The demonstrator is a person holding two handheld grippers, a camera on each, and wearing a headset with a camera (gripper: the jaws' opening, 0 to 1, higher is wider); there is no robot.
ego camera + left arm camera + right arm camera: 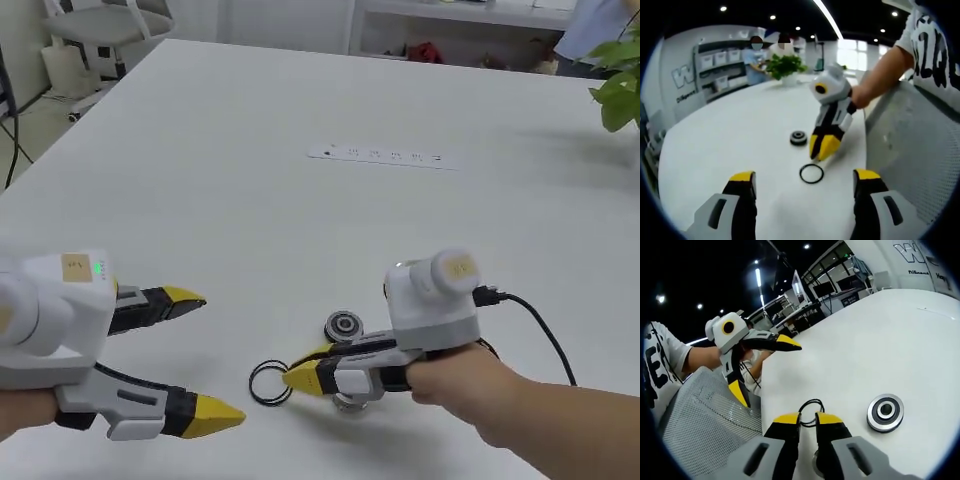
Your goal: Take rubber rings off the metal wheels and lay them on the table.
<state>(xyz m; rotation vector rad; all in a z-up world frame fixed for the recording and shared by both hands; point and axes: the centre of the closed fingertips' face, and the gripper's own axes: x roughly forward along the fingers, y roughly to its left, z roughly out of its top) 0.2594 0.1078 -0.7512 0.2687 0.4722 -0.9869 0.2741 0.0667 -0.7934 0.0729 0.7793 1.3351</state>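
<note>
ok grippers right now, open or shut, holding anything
Left gripper: open, empty.
Right gripper: shut, holding nothing; the rubber ring lies flat just off its tips.

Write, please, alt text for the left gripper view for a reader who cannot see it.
A black rubber ring lies flat on the white table, just ahead of the open left gripper; the right gripper, tips closed, points down beside it. A metal wheel sits farther back.
</note>
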